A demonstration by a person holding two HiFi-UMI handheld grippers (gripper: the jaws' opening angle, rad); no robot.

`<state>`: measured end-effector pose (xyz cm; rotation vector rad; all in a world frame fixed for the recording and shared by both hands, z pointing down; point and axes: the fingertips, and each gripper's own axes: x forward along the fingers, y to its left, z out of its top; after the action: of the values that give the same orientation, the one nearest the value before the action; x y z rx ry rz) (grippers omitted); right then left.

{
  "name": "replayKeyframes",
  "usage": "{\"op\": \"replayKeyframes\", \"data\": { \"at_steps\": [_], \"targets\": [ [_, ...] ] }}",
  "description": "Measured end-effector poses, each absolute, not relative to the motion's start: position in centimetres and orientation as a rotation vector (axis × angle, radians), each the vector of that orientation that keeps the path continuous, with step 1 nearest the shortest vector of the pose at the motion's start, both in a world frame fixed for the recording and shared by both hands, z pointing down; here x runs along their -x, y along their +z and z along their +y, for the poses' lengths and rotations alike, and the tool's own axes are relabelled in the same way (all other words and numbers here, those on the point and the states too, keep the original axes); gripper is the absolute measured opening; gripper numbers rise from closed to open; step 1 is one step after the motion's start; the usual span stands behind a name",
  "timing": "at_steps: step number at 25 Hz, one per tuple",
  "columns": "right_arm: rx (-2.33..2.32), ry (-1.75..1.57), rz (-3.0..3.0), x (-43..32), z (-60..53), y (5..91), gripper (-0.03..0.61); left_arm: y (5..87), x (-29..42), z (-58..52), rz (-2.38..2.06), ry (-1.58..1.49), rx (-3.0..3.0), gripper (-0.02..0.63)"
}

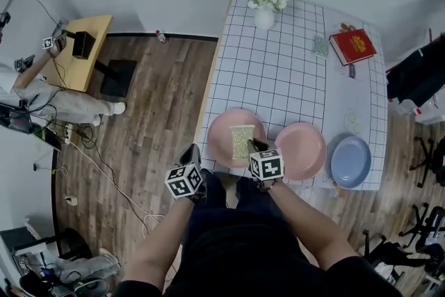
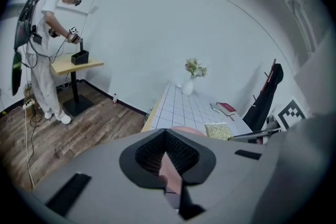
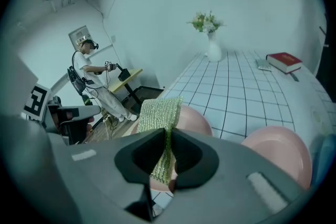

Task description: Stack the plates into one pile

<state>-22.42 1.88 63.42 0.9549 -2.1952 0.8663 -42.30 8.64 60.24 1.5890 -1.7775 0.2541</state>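
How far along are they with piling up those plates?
Nothing looks stacked yet: the left pink plate, the right pink plate and the blue plate lie side by side along the table's near edge. In hand: the right gripper is shut on a glittery green sponge, seen over the left pink plate. The left gripper is shut and empty. All the stacking is left.

You have two pink plates [image 1: 219, 139] [image 1: 303, 149], one blue plate [image 1: 350, 161], one red book [image 1: 353, 46], one flower vase [image 1: 264, 16] and one glittery cloth [image 1: 242, 140].
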Motion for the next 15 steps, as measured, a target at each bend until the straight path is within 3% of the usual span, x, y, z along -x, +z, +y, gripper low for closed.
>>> {"op": "replayKeyframes", "data": {
  "at_steps": [15],
  "targets": [
    [-1.241, 0.57, -2.36, 19.5, 6.1, 49.7, 0.052, 46.4, 39.6, 9.7, -1.803, 0.266, -2.099, -0.005]
  ]
}}
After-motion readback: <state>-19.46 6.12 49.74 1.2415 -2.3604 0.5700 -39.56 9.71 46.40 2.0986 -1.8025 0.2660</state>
